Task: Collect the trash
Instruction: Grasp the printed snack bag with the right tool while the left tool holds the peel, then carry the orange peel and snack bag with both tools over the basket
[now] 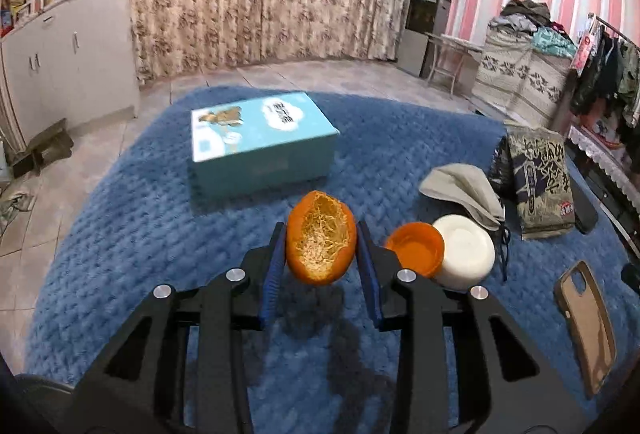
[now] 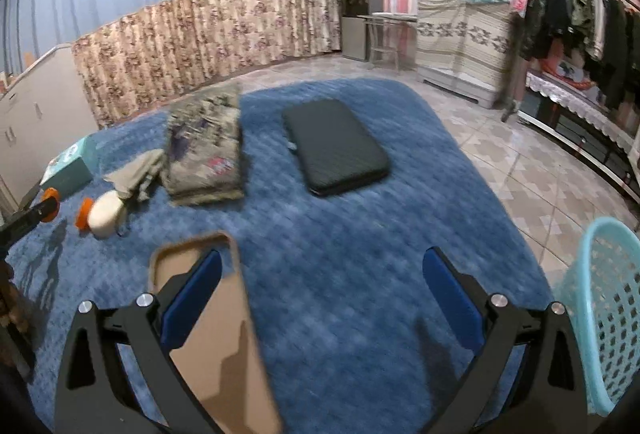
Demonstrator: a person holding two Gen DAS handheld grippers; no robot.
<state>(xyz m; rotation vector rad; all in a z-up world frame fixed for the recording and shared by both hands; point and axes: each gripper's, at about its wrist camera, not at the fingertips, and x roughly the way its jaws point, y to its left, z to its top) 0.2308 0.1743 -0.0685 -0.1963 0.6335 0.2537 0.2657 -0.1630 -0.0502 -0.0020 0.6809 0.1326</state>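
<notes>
- One orange peel (image 1: 321, 236), a hollow half-shell, sits clenched between the pads of the left tongs (image 1: 321, 248) over the blue blanket (image 1: 140, 218).
- Judged light, thin and soft; it would crush or tear if squeezed hard, so a gentle hold across its sides suits.
- Right tongs (image 2: 322, 298) are released and empty, above the phone case (image 2: 216, 334).
- Only the right view shows the basket (image 2: 600, 314); only the left shows the peel's pithy inside.

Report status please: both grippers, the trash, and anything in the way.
Left gripper shut on orange peel, lifted off blue blanket. Right gripper open, empty, over phone case. Basket at right. Path clear.
</notes>
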